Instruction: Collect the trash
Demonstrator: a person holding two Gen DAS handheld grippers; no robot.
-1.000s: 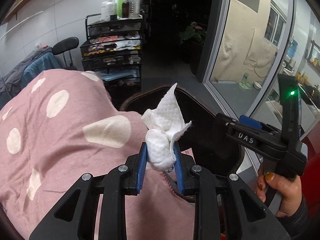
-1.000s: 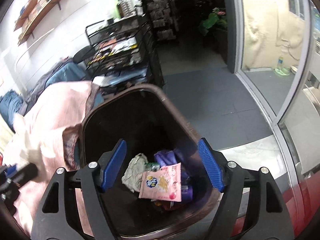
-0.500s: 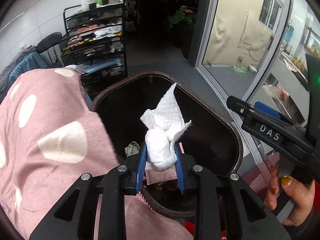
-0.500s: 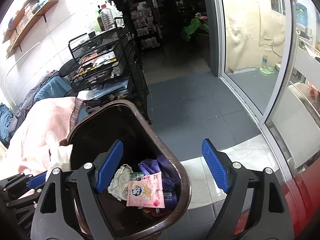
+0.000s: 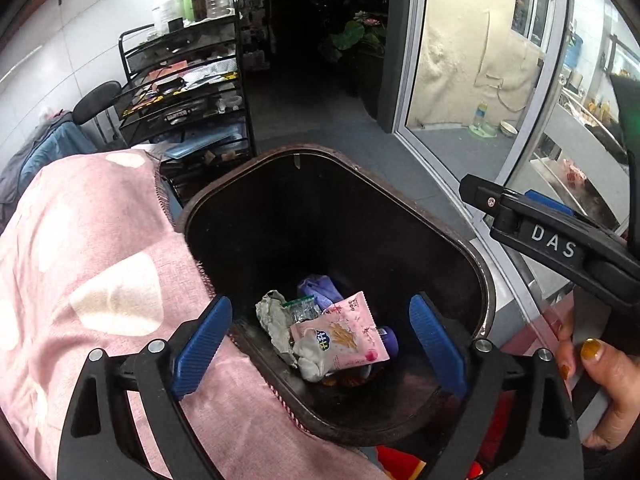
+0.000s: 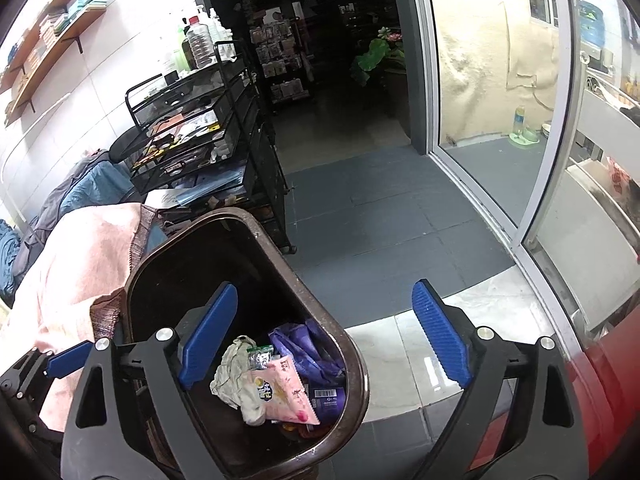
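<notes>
A dark brown trash bin stands beside me with trash at its bottom. My left gripper hangs over its mouth, its jaws opening with nothing between them. Below it lies the white tissue wad on a pink snack packet, beside crumpled grey paper and a purple bag. My right gripper is over the bin's right rim, its jaws opening too, with nothing between them. The right wrist view also shows the tissue wad and the packet.
A pink spotted cloth lies against the bin's left side. A black wire cart with bottles stands behind it. A glass sliding door runs along the right. Dark floor tiles stretch behind the bin. A hand holds the right gripper.
The left gripper moved from over the pink cloth to above the bin and opened; the white tissue it held fell into the bin. The right jaws spread wider.
</notes>
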